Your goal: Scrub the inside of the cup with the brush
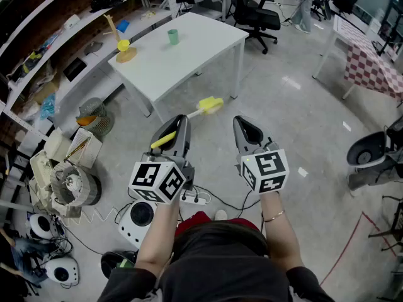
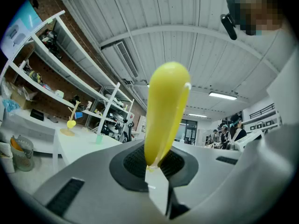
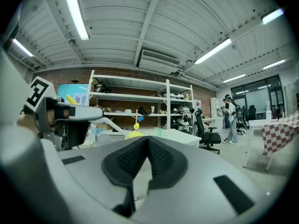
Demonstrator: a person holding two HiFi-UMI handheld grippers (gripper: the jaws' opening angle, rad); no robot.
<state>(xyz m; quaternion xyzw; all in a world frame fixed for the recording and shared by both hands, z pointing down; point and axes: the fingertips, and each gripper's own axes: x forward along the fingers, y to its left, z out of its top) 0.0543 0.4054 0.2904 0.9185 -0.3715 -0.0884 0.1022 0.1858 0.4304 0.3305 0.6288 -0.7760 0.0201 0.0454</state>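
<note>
The person stands on the grey floor, well apart from the white table [image 1: 201, 55] in the upper middle of the head view. Both grippers are held out side by side in the lower middle of that frame.

The left gripper [image 1: 180, 122] is clenched on the brush [image 1: 210, 106]. The yellow brush head sticks out past the jaw tips toward the table, and the yellow handle end lies back over the top of the gripper. In the left gripper view the handle [image 2: 166, 111] rises up the centre of the frame from between the jaws [image 2: 156, 167], which press on it from both sides.

The right gripper [image 1: 243, 124] sits just to the right of the left one. In the right gripper view its jaws [image 3: 148, 148] are closed together, with nothing between them.

The small green cup [image 1: 172, 36] stands upright on the table near its far edge, in the upper middle of the head view and well apart from both grippers. It also shows small at mid-left in the left gripper view [image 2: 99, 138]. A yellow object on a stand [image 1: 124, 47] sits at the table's left corner.

A black office chair [image 1: 255, 14] stands beyond the table at the top of the frame. A table with a checked cloth [image 1: 371, 65] is at the upper right. Shelves [image 1: 44, 49] run along the left edge, with fans [image 1: 72, 184] and other clutter on the floor below them.
</note>
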